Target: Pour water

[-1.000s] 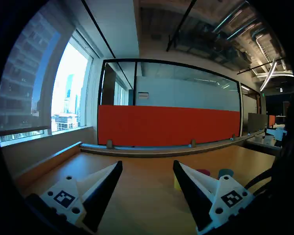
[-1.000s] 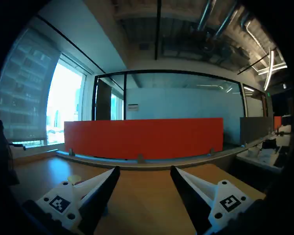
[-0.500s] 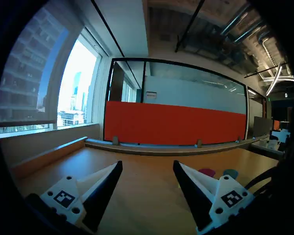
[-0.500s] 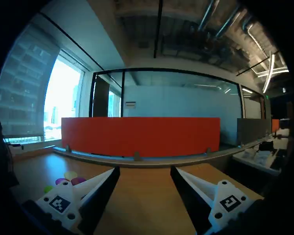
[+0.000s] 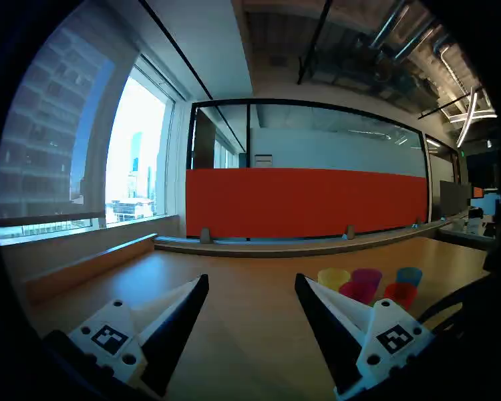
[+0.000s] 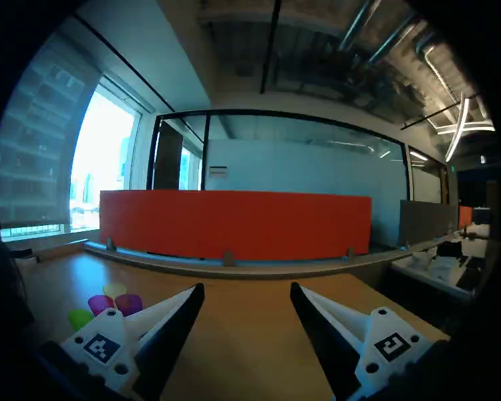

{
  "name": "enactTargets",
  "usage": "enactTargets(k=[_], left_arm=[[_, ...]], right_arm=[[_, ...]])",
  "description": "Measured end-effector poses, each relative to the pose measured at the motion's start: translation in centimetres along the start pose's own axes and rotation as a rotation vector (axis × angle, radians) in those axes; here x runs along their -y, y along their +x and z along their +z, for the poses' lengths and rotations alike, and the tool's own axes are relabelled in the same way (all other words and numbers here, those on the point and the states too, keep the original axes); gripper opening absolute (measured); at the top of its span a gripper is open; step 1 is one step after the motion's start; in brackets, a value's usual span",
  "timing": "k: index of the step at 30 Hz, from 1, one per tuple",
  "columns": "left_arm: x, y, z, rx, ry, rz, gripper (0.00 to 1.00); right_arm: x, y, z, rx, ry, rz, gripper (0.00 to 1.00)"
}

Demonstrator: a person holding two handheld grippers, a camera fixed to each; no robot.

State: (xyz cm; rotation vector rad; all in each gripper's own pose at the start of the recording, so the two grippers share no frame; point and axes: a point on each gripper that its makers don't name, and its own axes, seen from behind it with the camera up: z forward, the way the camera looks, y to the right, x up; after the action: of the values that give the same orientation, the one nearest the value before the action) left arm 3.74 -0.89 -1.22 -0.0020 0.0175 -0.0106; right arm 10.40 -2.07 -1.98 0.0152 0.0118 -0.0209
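In the left gripper view, several small plastic cups stand grouped on the wooden table: a yellow cup [image 5: 333,277], a magenta cup [image 5: 367,278], a blue cup [image 5: 409,275] and a red cup [image 5: 400,293]. They lie ahead and right of my left gripper [image 5: 250,287], which is open and holds nothing. In the right gripper view, the cups sit at the lower left: a yellow cup [image 6: 114,289], purple cups [image 6: 101,304] and a green cup [image 6: 79,317]. My right gripper [image 6: 245,294] is open and empty, to the right of them.
An orange divider panel [image 5: 304,202] on a grey rail runs along the table's far edge. A raised wooden ledge [image 5: 83,267] and windows border the left side. Desks with office items [image 6: 444,264] stand at the right.
Both views have tilted downward, so the table takes up more of each and the cups have come into fuller sight. Both grippers stayed open.
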Motion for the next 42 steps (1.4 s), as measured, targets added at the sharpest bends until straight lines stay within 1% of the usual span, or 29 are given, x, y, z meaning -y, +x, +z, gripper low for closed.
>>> enactTargets(k=[3, 6, 12, 15, 21, 24, 29, 33, 42], left_arm=[[-0.1, -0.9, 0.1, 0.007, 0.007, 0.009, 0.96], [-0.3, -1.8, 0.2, 0.017, 0.012, 0.004, 0.96], [-0.8, -2.3, 0.5, 0.009, 0.001, -0.012, 0.96], [-0.8, -2.4, 0.8, 0.007, 0.002, -0.019, 0.96], [-0.6, -3.8, 1.3, 0.025, 0.006, -0.025, 0.96], [-0.5, -3.9, 1.4, 0.027, 0.007, -0.026, 0.96], [-0.7, -3.9, 1.4, 0.023, 0.002, -0.012, 0.96], [-1.1, -3.7, 1.3, 0.017, -0.004, 0.009, 0.96], [-1.1, -3.7, 1.2, 0.016, -0.004, 0.01, 0.96]], right_arm=[[0.0, -0.2, 0.0, 0.006, -0.003, 0.013, 1.0], [0.0, -0.4, 0.0, 0.013, -0.003, 0.014, 1.0], [0.2, -0.9, -0.2, 0.025, -0.002, 0.006, 1.0], [0.3, -1.2, -0.2, 0.031, 0.0, 0.003, 1.0], [0.0, -1.6, -0.2, 0.034, -0.005, 0.005, 1.0], [-0.2, -1.5, -0.1, 0.037, -0.01, 0.003, 1.0], [-0.2, -1.4, -0.1, 0.037, -0.009, 0.007, 1.0], [-0.2, -1.3, -0.1, 0.035, -0.008, 0.014, 1.0], [0.0, -1.3, 0.0, 0.035, -0.003, 0.018, 1.0]])
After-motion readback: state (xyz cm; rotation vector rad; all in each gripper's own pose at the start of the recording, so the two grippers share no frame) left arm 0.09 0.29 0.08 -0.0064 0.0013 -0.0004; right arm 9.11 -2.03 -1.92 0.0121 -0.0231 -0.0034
